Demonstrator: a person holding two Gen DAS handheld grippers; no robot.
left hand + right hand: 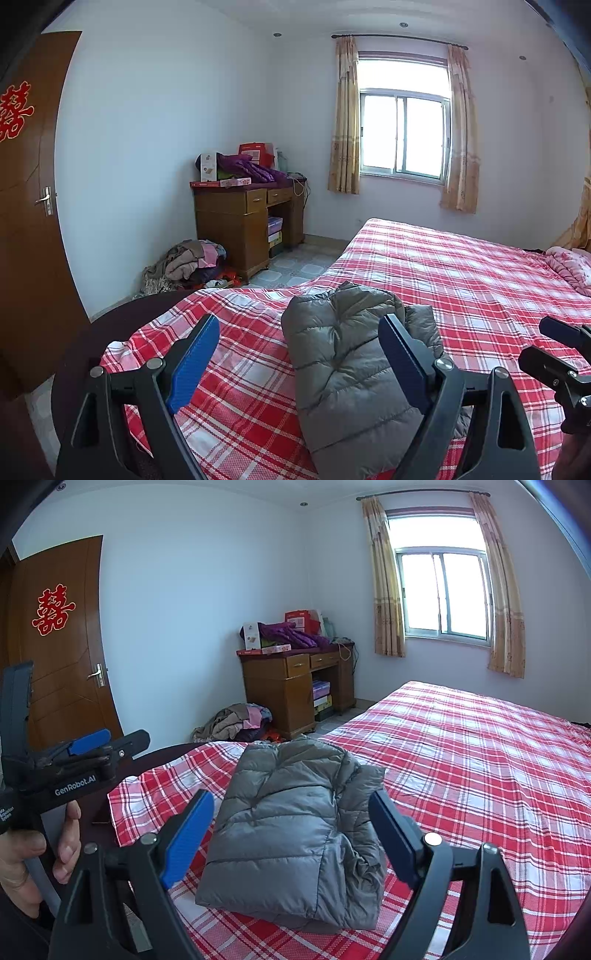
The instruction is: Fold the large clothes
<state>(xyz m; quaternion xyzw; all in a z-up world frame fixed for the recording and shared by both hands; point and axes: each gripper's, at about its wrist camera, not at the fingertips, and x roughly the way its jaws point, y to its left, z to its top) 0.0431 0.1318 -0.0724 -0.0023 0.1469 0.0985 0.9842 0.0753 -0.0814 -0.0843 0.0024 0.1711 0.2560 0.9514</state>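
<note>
While the grey padded jacket (295,827) is lying folded into a compact block on the red checked bed cover (480,760), near the foot corner of the bed, the folding of this piece is looking finished or nearly so: sleeves and sides are tucked in, and only a bunched edge on its right side is showing loose. What may be left, as a judgement, is a last tidying or setting it aside, and perhaps another garment from the clothes pile (236,723) that is sitting on the floor beyond the jacket, beside the wooden desk (291,694). Both tools are hovering just short of the jacket and holding nothing. The right gripper (291,843) is standing with its jaws wide apart, the jacket showing between them but untouched. The left gripper (299,363) is also spread wide, with the jacket lying ahead and toward its right jaw, not pinched. A hand (35,853) is gripping the left tool's handle, left of the jacket.
</note>
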